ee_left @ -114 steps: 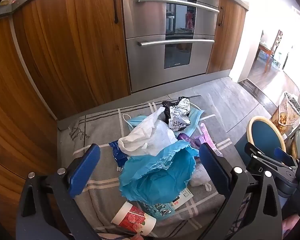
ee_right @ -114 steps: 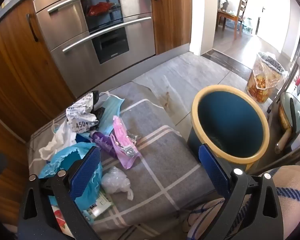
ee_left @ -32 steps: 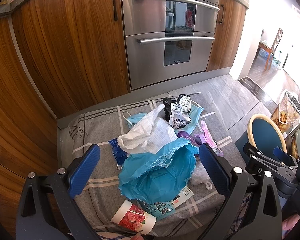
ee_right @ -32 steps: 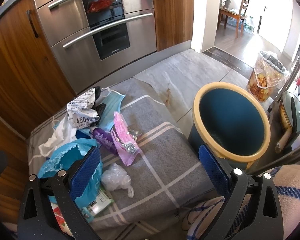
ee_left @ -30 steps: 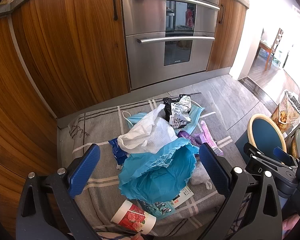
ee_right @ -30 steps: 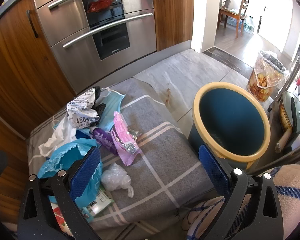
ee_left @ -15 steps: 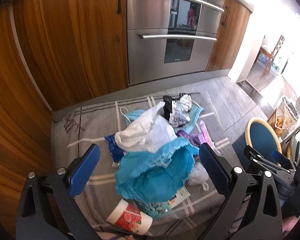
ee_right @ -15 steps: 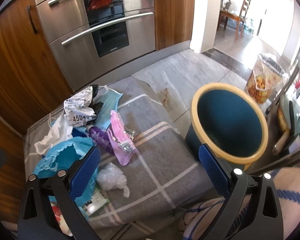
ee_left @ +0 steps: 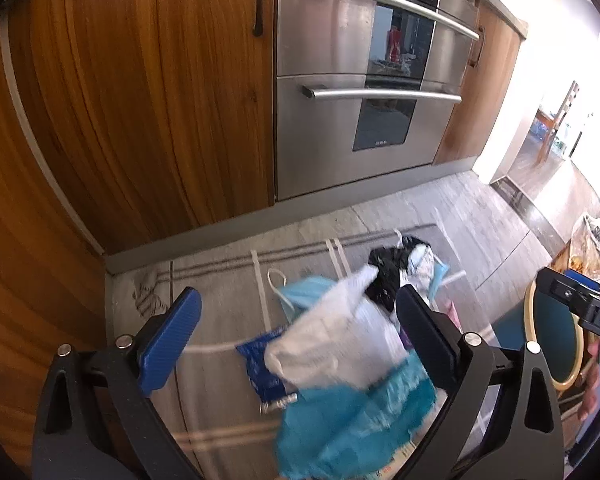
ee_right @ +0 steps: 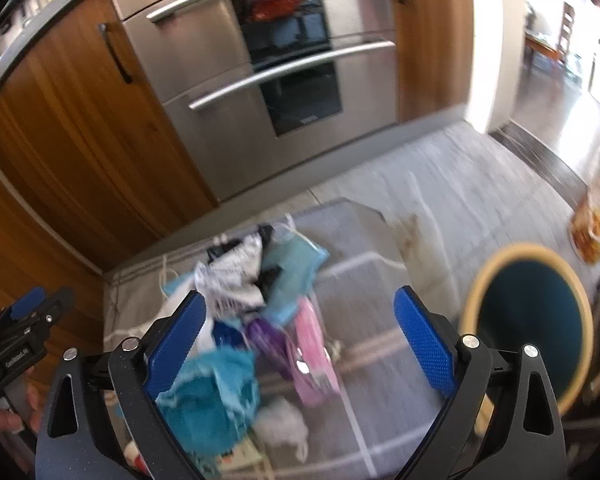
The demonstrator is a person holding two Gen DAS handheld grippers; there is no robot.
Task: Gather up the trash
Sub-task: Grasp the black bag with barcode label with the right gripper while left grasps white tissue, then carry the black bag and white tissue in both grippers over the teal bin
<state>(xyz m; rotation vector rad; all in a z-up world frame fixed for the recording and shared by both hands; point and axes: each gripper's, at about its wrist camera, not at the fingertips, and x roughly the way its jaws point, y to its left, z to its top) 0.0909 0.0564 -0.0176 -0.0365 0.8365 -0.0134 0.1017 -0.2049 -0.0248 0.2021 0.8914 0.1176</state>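
Left gripper (ee_left: 296,336): jaws spread wide, nothing pinched, held above the trash pile. Right gripper (ee_right: 300,336): jaws likewise spread, empty, above the right side of the same pile.

Trash heaped on a grey checked cloth (ee_left: 220,276) spread over the tile floor, in front of a steel oven (ee_left: 364,80) and wood cabinets (ee_left: 140,92). In the heap: white plastic bag (ee_left: 336,344) on top of a torn blue bag (ee_left: 356,420); dark blue wrapper (ee_left: 260,364) just beside the white bag; black bag (ee_left: 388,272) and crumpled printed wrapper (ee_right: 232,276) at the far end; face mask (ee_right: 296,268) beside them; purple wrapper (ee_right: 268,340) touching a pink packet (ee_right: 312,352); small clear plastic wad (ee_right: 280,424) near the pink packet.

Bin (ee_right: 532,320), dark teal with a yellow rim, on the floor right of the cloth, upright, contents not discernible. Both views motion-blurred.
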